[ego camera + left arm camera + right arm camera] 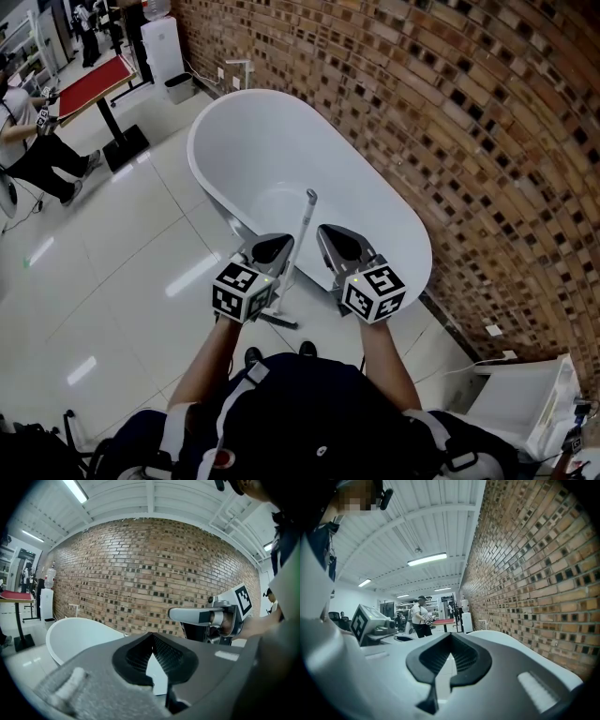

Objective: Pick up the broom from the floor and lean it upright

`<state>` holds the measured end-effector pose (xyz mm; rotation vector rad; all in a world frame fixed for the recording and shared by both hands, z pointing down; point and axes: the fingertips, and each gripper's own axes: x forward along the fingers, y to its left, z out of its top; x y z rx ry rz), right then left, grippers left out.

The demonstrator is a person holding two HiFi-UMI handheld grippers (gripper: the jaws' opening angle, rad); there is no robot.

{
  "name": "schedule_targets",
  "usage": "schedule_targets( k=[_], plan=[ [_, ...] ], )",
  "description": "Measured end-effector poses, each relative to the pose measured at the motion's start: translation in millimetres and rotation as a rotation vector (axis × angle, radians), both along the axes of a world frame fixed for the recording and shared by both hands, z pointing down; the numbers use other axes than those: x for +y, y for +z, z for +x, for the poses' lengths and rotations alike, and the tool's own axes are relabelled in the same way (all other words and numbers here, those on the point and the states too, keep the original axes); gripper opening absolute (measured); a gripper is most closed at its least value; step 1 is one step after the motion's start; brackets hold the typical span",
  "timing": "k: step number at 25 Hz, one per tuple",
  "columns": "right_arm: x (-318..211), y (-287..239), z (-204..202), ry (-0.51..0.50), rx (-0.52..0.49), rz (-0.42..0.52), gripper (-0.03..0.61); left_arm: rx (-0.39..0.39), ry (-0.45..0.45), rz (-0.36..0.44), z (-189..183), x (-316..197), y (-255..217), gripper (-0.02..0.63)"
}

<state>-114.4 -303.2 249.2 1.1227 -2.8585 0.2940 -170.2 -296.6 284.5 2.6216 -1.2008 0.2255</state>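
The broom is a thin grey pole that stands nearly upright, its top resting against the rim of the white bathtub and its foot on the floor tiles in front of me. My left gripper hangs just left of the pole and my right gripper just right of it, both apart from it. Each is shut with nothing between its jaws. In the left gripper view the jaws meet at their tips, with the right gripper beside them. The right gripper view shows its jaws meeting too.
A brick wall runs behind the tub. A red-topped table on a black stand and a seated person are at the far left. A white unit stands at the lower right, and glossy floor tiles spread to the left.
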Motion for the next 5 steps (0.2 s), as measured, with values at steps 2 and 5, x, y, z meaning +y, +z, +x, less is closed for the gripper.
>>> schedule_targets(
  k=[2, 5],
  plan=[
    [0.5, -0.2, 0.2, 0.0, 0.002, 0.004, 0.003, 0.0, 0.002, -0.003, 0.1, 1.6, 1.8, 0.0],
    [1.0, -1.8, -0.6, -0.003, -0.001, 0.011, 0.003, -0.001, 0.0, -0.005, -1.5, 2.7, 3.4, 0.001]
  ],
)
